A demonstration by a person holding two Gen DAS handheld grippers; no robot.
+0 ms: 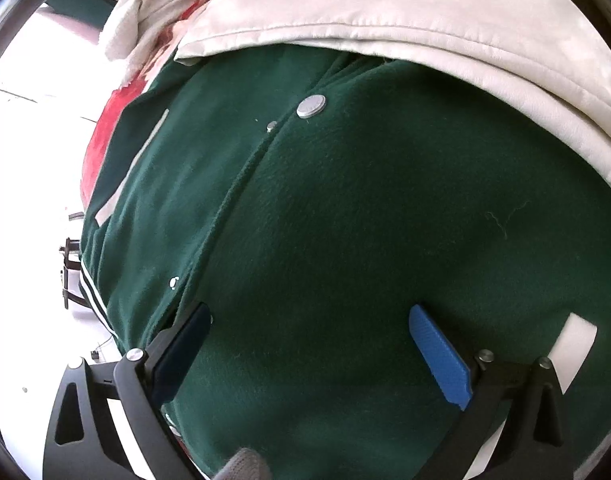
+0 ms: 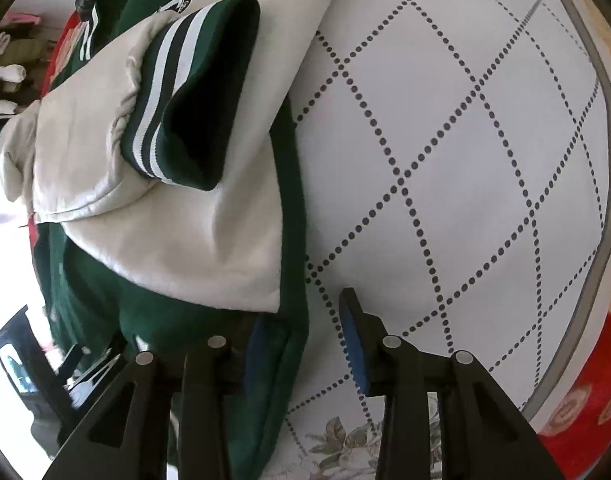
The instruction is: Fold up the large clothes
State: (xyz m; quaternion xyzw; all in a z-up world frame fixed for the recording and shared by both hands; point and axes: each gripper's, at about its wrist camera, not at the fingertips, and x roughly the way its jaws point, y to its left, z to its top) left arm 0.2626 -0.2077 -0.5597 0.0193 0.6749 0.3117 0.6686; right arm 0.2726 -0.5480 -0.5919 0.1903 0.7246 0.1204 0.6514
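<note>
A dark green varsity jacket (image 1: 345,208) with cream sleeves (image 1: 385,8) and metal snap buttons (image 1: 311,106) fills the left wrist view. My left gripper (image 1: 309,320) is open, its blue fingers spread just over the green front panel. In the right wrist view the jacket (image 2: 105,280) lies on the left, a cream sleeve (image 2: 193,232) folded across it, with a green striped cuff (image 2: 193,92) on top. My right gripper (image 2: 301,320) is open at the jacket's right edge; the left finger lies over green fabric, the right finger over the sheet.
A white sheet with dotted diamond lines (image 2: 465,160) covers the bed to the right of the jacket. A red flowered cover shows at the bed's edge (image 2: 577,408) and beside the jacket (image 1: 105,128). Other clothes lie heaped behind (image 1: 145,12).
</note>
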